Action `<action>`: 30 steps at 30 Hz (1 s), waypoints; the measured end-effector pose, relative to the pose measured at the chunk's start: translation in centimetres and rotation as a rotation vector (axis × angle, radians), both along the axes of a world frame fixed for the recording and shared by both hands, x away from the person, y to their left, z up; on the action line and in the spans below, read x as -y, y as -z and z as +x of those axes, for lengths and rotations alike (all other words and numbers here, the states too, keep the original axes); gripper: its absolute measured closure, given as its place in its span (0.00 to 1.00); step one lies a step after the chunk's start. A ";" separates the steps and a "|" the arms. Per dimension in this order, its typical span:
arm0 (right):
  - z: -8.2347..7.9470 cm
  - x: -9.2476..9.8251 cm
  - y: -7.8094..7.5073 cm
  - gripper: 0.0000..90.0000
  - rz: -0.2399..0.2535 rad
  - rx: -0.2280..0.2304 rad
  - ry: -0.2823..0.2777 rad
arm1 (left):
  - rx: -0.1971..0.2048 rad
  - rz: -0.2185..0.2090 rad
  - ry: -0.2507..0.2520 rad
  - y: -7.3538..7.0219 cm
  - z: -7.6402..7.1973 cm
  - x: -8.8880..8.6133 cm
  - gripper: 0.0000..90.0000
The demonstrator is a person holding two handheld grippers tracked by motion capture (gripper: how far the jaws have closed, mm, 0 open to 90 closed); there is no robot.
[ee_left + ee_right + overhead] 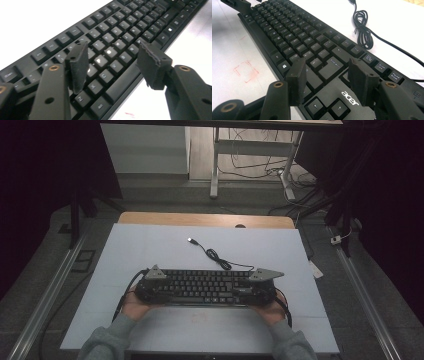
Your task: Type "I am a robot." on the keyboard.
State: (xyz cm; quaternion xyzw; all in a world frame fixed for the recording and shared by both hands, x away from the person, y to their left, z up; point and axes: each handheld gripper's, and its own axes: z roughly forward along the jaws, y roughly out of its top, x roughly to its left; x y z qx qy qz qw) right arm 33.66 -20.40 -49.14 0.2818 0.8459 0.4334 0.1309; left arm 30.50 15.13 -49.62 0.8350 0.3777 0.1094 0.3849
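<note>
A black Acer keyboard [205, 286] lies across the near half of the white sheet, with its cable [220, 259] coiled behind it and ending in a USB plug [191, 240]. My left gripper [152, 290] is at the keyboard's left end, held by a hand. In the left gripper view its jaws [113, 50] stand open just above the letter keys [117, 37], nothing between the pads. My right gripper [257, 290] is at the right end. Its jaws [327, 63] are open over the Enter and arrow keys [322, 67], and the cable [363, 32] lies beyond.
The white sheet [150, 250] covers a wooden table whose far edge [200, 218] shows. A faint red square mark [245, 71] is on the sheet in front of the keyboard. Desk legs [215, 165] and loose cables stand on the floor beyond; metal rails [50, 295] run along both sides.
</note>
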 end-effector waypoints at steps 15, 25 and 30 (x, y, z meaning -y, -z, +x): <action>0.0 -0.1 0.1 0.55 -0.003 -0.003 0.000 | -0.005 0.013 0.040 0.6 0.4 1.4 0.93; 0.1 -0.1 0.2 0.55 -0.007 -0.004 -0.001 | -0.017 0.035 0.049 1.2 0.8 2.5 0.99; 0.1 -0.1 0.2 0.55 -0.009 -0.007 -0.001 | -0.026 0.049 0.054 1.5 0.9 2.9 0.99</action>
